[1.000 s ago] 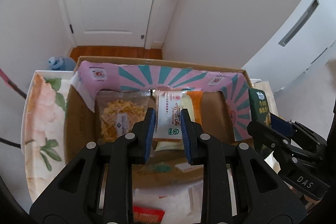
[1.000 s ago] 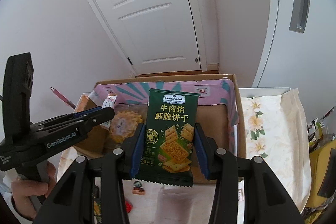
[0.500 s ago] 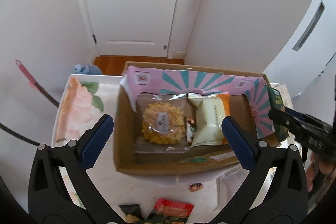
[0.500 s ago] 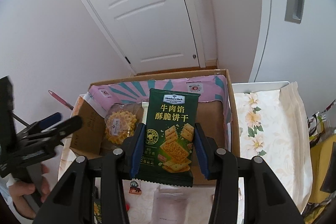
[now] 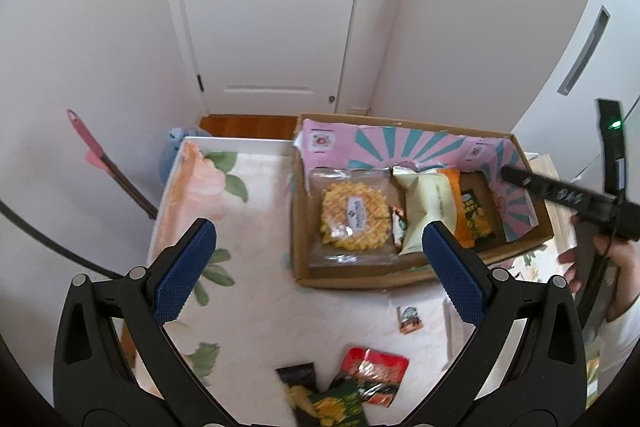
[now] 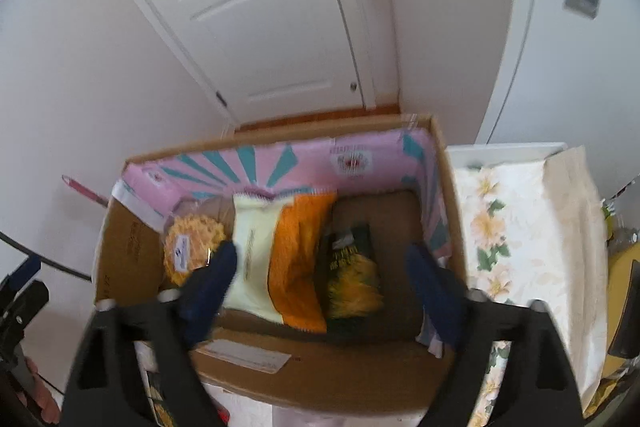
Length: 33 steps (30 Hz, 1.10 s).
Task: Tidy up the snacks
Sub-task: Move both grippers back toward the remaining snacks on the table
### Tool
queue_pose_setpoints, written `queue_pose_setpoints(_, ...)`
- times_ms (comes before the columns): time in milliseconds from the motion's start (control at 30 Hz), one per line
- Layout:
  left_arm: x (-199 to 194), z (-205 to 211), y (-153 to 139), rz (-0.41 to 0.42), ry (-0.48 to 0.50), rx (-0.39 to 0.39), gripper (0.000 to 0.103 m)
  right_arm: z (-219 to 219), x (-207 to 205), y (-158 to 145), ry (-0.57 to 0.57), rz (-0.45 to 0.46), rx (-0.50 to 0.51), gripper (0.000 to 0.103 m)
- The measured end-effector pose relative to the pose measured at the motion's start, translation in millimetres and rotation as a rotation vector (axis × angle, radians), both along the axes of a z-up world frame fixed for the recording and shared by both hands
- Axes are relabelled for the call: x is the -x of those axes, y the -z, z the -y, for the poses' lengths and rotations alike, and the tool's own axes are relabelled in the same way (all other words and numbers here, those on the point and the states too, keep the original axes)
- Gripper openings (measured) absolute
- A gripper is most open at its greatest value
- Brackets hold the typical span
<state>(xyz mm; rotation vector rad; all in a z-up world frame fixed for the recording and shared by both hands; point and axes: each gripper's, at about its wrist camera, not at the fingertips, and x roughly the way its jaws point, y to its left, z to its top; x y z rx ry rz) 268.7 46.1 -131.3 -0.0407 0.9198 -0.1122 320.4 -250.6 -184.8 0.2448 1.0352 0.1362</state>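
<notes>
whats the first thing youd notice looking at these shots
The cardboard box with its pink-and-teal sunburst lining, right of centre on the floral tablecloth, snack packets side by side inside. The right gripper hovers over it, jaws just opened above the green cracker packet. More packets lie loose nearby.

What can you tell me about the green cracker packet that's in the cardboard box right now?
The green cracker packet is a dark green, glossy foil-like pouch with yellow crackers pictured on its front. It lies tilted in the cardboard box, leaning on the orange and cream packet to its left, bare box floor to its right. The right gripper hangs above it, fingers spread and clear of it after just opening. Motion blur hides the print.
</notes>
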Motion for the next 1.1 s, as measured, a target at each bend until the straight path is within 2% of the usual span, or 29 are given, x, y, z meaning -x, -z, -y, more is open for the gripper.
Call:
queue_pose_setpoints(100,8,-11,-6,0.007,0.004,0.004,0.103,5,16,-19,0.032,0.073,-0.031,0.087)
queue_pose_setpoints(400,27,-34,-17,0.021,0.022,0.035,0.102,0,56,-41,0.104,0.116,-0.04,0.087)
queue_pose_setpoints(467,32,-36,-18,0.025,0.032,0.035,0.102,-5,66,-48,0.111,0.141,-0.022,0.092)
queue_pose_setpoints(500,34,-37,-19,0.028,0.035,0.033,0.102,-8,71,-51,0.11,0.153,-0.01,0.103)
queue_pose_setpoints(833,64,-48,-13,0.014,0.053,0.06,0.102,-30,118,-78,0.106,0.228,0.066,0.103)
queue_pose_setpoints(1100,99,-44,-9,0.011,0.03,0.039,0.102,-32,147,-91,0.086,0.229,0.142,0.103)
